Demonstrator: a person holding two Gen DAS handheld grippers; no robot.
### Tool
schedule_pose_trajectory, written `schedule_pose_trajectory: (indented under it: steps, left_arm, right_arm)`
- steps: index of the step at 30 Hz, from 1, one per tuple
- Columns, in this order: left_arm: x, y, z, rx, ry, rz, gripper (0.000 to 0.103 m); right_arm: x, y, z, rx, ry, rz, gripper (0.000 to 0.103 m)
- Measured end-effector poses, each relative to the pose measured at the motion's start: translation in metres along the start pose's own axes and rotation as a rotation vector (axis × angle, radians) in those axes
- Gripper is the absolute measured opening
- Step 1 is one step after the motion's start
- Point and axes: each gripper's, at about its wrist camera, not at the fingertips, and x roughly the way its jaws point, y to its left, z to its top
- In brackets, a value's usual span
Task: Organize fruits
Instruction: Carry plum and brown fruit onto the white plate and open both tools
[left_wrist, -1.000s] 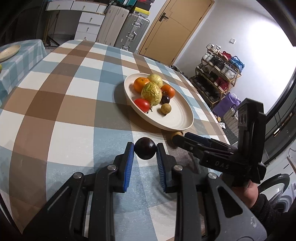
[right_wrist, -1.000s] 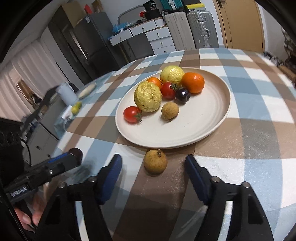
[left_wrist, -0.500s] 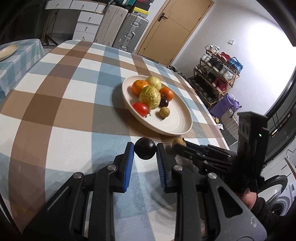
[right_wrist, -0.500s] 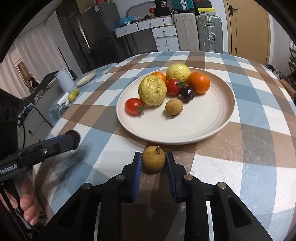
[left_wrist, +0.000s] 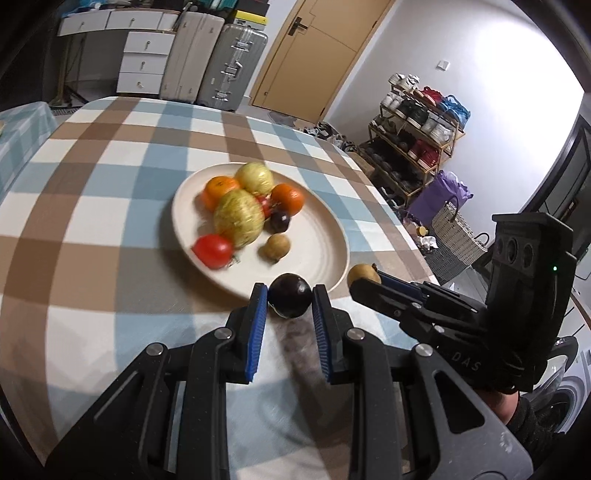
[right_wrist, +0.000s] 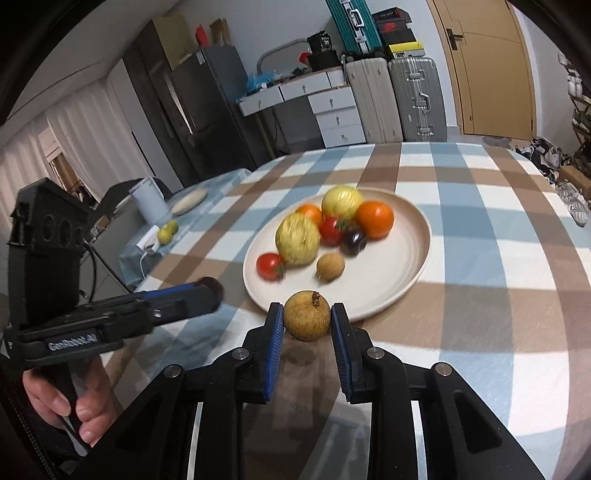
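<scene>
Left gripper (left_wrist: 289, 300) clamped on dark plum (left_wrist: 289, 300), right gripper (right_wrist: 307, 320) on brown longan (right_wrist: 306, 315). Clear plate (right_wrist: 413, 273) near rim, set each on bare patch, then release.

Fruit on the plate (left_wrist: 325, 236) smeared by motion blur in both wrist views; skins and stems of the two yellow-green fruits (right_wrist: 297, 239) can't be read. A red fruit (left_wrist: 263, 204) sits mostly hidden behind the larger yellow one at plate centre. Left gripper (left_wrist: 289, 301): lower body cut off at 6 o'clock. Right gripper (right_wrist: 307, 320): same, frame edge at 6. Small yellow-green items (right_wrist: 168, 232) on a side table at 9 o'clock too small to ID. Person's hand (right_wrist: 74, 402) partly cut off at 8 o'clock. Shoe rack (left_wrist: 417, 133) contents at 2 o'clock indistinct.
</scene>
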Motion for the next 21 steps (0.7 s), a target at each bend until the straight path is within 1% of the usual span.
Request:
schedule_pose_trajectory:
  steps: [2, 5, 8, 12, 14, 16, 21]
  left_arm:
    - [0.008, -0.005, 0.007, -0.003, 0.004, -0.006, 0.022]
    - [0.025, -0.01, 0.019, -0.037, 0.019, -0.031, 0.022]
    - [0.04, -0.018, 0.029, -0.036, 0.028, -0.036, 0.022]
    - [0.062, -0.025, 0.039, -0.022, 0.055, -0.019, 0.022]
    - [0.072, -0.028, 0.042, -0.003, 0.064, -0.006, 0.022]
    - [0.082, -0.028, 0.046, 0.006, 0.081, -0.004, 0.022]
    - [0.098, -0.028, 0.055, 0.038, 0.095, 0.016, 0.022]
  right_arm:
    - [-0.001, -0.005, 0.005, -0.006, -0.007, 0.002, 0.026]
    - [0.001, -0.013, 0.012, -0.013, -0.01, 0.0, 0.026]
    - [0.005, -0.025, 0.018, -0.011, -0.001, -0.009, 0.026]
    - [0.01, -0.045, 0.028, 0.018, 0.005, 0.002, 0.026]
    - [0.013, -0.052, 0.035, 0.009, 0.011, 0.001, 0.026]
    - [0.02, -0.057, 0.041, 0.0, 0.044, 0.006, 0.026]
    - [0.028, -0.064, 0.06, -0.017, 0.051, 0.01, 0.026]
